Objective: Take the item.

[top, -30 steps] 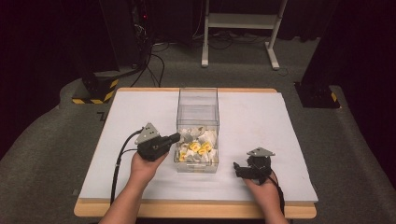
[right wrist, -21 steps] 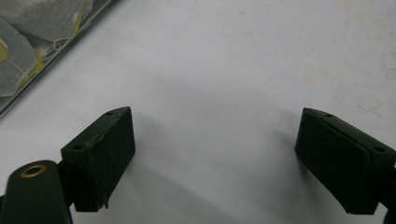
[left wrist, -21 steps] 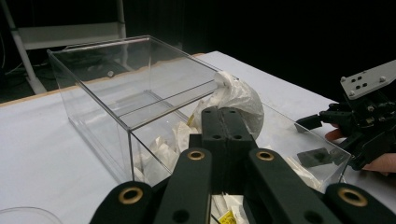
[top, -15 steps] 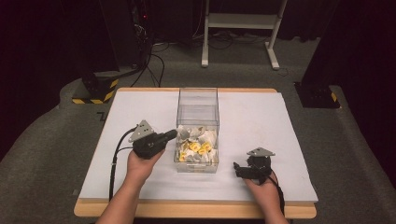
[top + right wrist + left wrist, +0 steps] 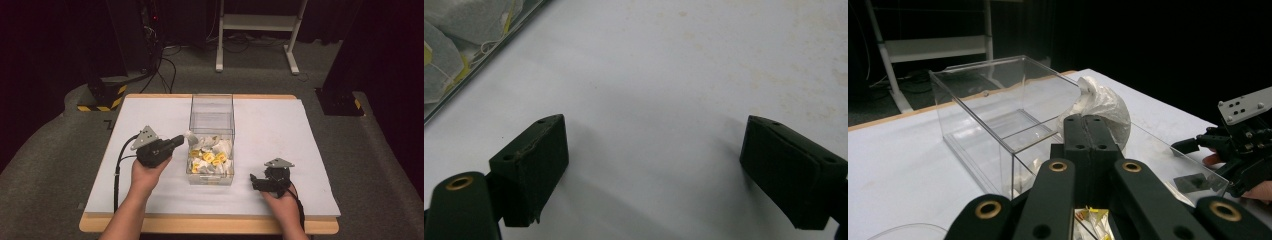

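Note:
A clear plastic box stands mid-table, its near half holding several white tea bags with yellow tags. My left gripper hovers at the box's left wall, shut on a white tea bag. In the left gripper view the closed jaws pinch that puffy tea bag above the box. My right gripper rests low on the table to the right of the box, pointing left. In the right gripper view its jaws stand wide apart over bare white surface, the gripper open and empty.
The white table top has free room left and right of the box. Through the box wall, tea bags show at the upper left of the right gripper view. The far half of the box holds nothing. A white frame stands on the floor beyond.
My left gripper has drawn back to the left and risen a little from the box, carrying the tea bag. The right gripper has stayed still.

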The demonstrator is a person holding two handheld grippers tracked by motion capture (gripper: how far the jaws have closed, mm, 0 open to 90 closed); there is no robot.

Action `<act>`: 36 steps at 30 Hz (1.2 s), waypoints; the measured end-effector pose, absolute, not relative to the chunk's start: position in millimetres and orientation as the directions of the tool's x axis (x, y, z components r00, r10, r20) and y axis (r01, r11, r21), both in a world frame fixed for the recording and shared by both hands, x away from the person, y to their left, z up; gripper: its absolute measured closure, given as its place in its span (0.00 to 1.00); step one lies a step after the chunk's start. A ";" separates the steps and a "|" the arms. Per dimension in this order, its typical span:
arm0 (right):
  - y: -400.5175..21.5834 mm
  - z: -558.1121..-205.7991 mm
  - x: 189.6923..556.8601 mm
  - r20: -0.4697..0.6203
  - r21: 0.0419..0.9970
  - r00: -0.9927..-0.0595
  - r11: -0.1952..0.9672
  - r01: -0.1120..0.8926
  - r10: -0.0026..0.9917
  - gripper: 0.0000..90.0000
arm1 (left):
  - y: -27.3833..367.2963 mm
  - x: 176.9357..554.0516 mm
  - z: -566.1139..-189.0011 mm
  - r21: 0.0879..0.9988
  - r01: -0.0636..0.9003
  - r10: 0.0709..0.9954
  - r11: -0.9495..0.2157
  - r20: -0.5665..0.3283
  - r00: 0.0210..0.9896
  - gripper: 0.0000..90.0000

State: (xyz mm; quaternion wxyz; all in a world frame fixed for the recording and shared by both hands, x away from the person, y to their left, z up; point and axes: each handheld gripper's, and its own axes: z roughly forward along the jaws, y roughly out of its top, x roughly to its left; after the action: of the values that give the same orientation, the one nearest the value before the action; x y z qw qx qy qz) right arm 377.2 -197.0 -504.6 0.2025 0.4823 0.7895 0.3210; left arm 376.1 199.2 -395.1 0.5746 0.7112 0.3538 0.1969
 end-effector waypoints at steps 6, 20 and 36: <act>-196.9 -504.6 377.2 -0.012 0.702 -0.452 0.330 0.631 0.892 0.13 | 205.9 376.1 -393.0 0.957 0.279 0.735 -0.078 -0.134 0.665 1.00; -196.7 -504.6 377.0 -0.018 0.704 -0.452 0.333 0.628 0.892 0.13 | 218.8 375.6 -389.9 0.959 0.274 0.755 -0.074 -0.125 0.644 1.00; -196.6 -504.6 376.8 -0.019 0.704 -0.451 0.332 0.628 0.892 0.14 | 229.3 376.6 -387.0 0.960 0.270 0.777 -0.074 -0.114 0.620 1.00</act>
State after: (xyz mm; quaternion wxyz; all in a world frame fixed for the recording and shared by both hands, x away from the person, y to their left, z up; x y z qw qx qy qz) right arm 376.8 -196.6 -504.6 0.2067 0.4813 0.7896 0.3197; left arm 376.6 229.3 -387.0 0.5678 0.6981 0.3748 0.2231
